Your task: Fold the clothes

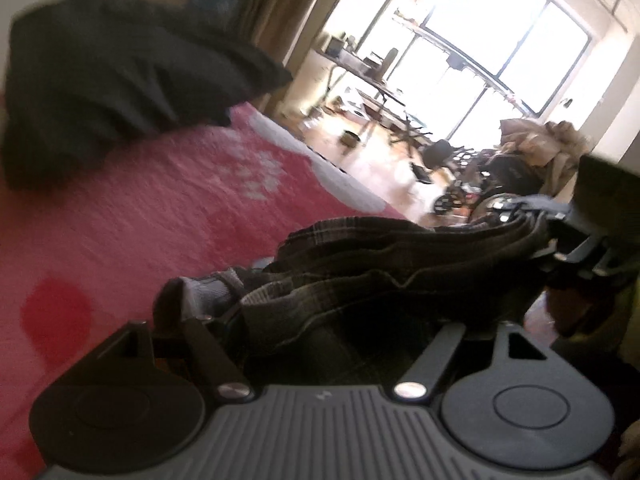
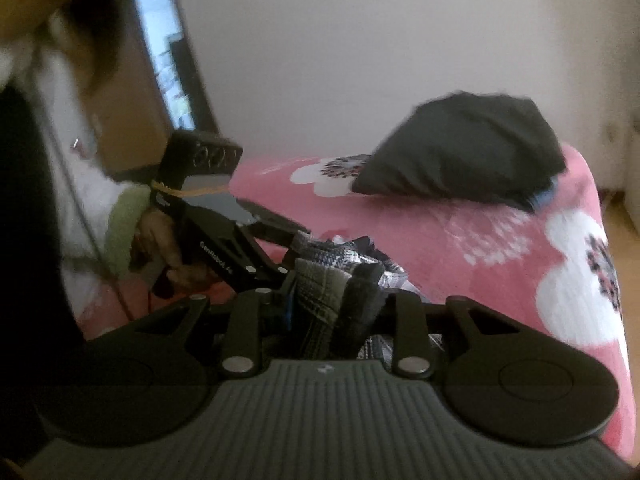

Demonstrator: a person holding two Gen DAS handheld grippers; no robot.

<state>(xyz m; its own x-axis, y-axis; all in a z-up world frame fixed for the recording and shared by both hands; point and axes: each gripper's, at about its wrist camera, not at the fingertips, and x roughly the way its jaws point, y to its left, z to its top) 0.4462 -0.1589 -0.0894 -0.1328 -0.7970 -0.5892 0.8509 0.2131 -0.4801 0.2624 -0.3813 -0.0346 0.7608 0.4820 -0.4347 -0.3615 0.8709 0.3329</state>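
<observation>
My right gripper (image 2: 340,300) pinches a bunched fold of the plaid garment (image 2: 320,292), dark cloth crossed with pale grey lines, thick with layered hems. My left gripper (image 1: 320,300) has its jaws spread, the same plaid garment (image 1: 400,264) draped loose between them. On the left gripper's side, white lettering shows in the right wrist view, too blurred to read surely. The garment hangs just above the pink flowered blanket (image 2: 500,248). Beyond the garment on that blanket lies a dark folded cloth (image 2: 468,148). Past the blanket's edge stands a bright window (image 1: 500,40) over a cluttered floor.
</observation>
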